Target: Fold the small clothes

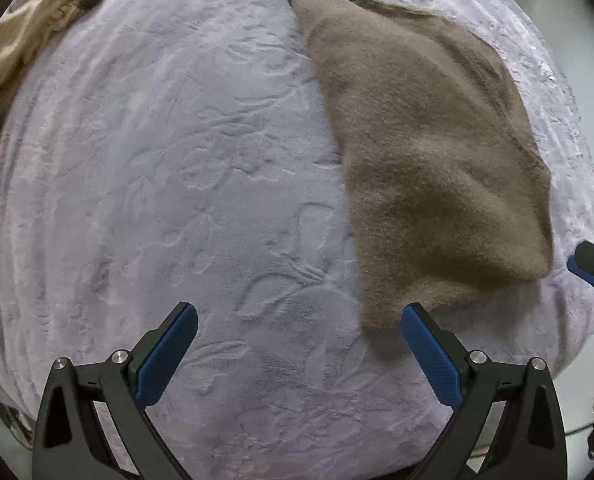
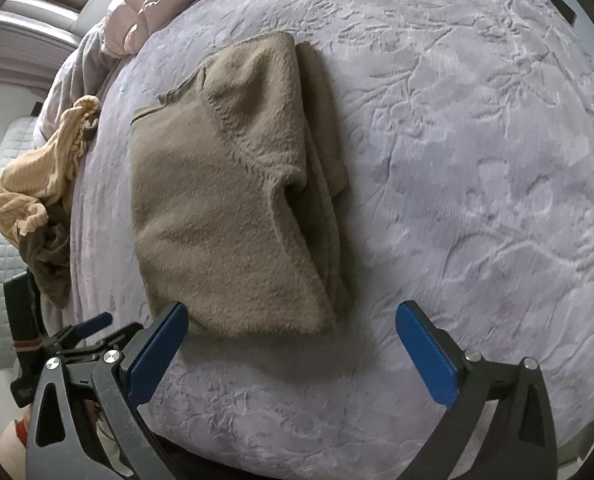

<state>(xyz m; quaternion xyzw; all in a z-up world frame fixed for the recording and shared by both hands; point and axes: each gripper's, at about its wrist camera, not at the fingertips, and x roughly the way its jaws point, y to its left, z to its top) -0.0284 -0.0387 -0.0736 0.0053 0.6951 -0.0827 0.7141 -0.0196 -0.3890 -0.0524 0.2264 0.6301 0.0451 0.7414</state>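
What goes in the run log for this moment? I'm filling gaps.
left gripper: open, empty | right gripper: open, empty | brown garment: folded, flat on bedspread | tan clothes: unfolded

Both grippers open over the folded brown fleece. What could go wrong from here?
1. The folded brown fleece garment has a loose flap along its right edge; a pinch there may grab one layer and undo the fold.
2. The plush lavender embossed blanket lies right under it; the open right gripper or left gripper might catch blanket too.
3. The crumpled tan ribbed garment hangs at the edge and may slip off.
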